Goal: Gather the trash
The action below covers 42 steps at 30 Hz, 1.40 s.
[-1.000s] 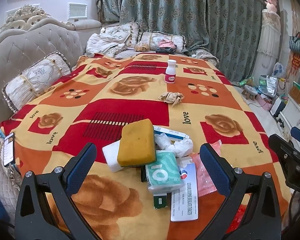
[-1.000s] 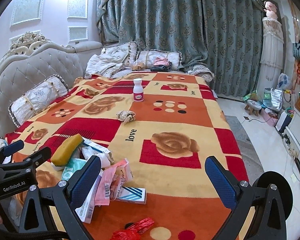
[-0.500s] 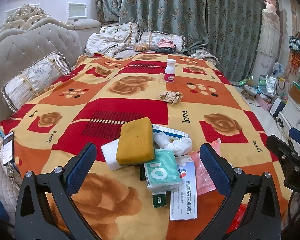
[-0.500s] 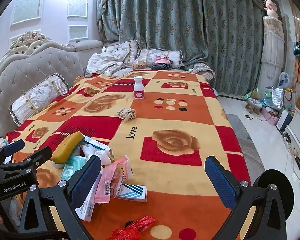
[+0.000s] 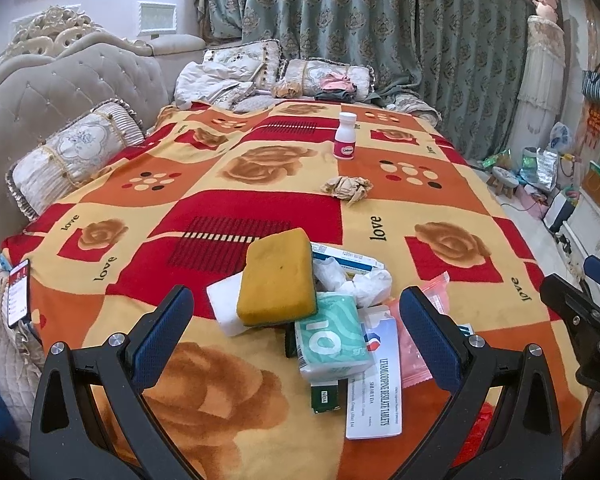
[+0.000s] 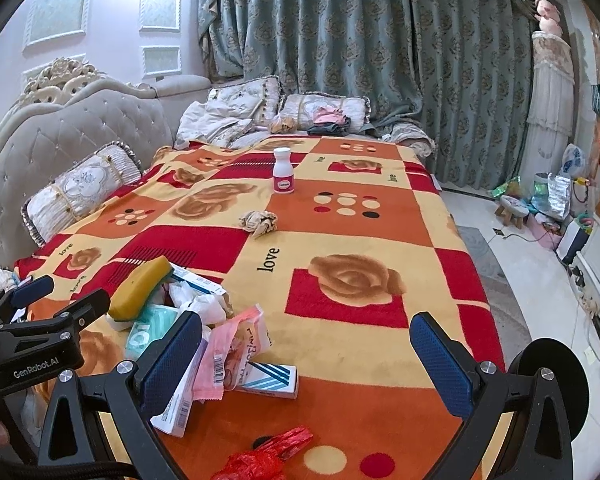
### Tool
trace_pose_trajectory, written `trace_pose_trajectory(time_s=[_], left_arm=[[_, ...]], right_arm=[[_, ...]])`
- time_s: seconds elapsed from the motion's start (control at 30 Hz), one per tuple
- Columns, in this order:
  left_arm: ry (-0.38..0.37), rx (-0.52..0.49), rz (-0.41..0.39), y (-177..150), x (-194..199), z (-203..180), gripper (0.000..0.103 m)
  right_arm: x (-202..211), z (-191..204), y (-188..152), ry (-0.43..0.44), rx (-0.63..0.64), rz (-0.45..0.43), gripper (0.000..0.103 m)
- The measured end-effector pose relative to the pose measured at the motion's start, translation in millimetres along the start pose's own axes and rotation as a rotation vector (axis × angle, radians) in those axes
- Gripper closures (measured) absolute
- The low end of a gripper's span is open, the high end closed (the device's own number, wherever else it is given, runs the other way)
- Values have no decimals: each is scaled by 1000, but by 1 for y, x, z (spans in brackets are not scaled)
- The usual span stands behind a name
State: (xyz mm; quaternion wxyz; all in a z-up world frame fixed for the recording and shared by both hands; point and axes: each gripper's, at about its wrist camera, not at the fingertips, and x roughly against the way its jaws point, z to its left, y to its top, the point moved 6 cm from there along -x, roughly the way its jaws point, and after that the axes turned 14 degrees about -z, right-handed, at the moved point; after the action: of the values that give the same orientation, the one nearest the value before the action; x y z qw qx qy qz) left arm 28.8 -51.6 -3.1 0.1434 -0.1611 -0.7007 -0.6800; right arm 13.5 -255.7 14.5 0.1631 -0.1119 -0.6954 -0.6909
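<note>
The left gripper point(image 5: 296, 320) and the right gripper point(image 6: 306, 356) are both wide open and hold nothing above the bed point(image 5: 440, 208). Just ahead lies a trash pile with a yellow sponge point(image 5: 278, 282) on top. Farther away is a crumpled paper point(image 5: 346, 188), then a white bottle point(image 5: 345, 136).

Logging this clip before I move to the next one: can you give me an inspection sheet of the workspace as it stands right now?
Surface: patterned blanket covering the bed.
Job's things: pile at the near edge with yellow sponge, teal tissue pack, tablet box, pink wrapper, striped box; crumpled paper lies apart mid-bed; red wrapper nearest the camera.
Clutter: upright white bottle; phone at the bed edge.
Grippers: left gripper open, empty, in front of the pile; right gripper open, empty.
Cables: cord on the floor.
Surroundings: curtains, pillows, tufted headboard.
</note>
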Motion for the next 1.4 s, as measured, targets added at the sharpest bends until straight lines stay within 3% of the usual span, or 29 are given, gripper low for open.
trace_pose_trajectory(time_s=[0.9, 1.23, 1.4], left_arm=[[7, 1, 33, -11, -8, 4, 1], [11, -18, 71, -19, -12, 15, 1], [-13, -40, 142, -34, -11, 35, 1]], right_arm=[[-1, 11, -6, 46, 19, 35, 0], [0, 7, -21, 92, 15, 92, 0], [7, 9, -46, 160, 55, 181, 2]])
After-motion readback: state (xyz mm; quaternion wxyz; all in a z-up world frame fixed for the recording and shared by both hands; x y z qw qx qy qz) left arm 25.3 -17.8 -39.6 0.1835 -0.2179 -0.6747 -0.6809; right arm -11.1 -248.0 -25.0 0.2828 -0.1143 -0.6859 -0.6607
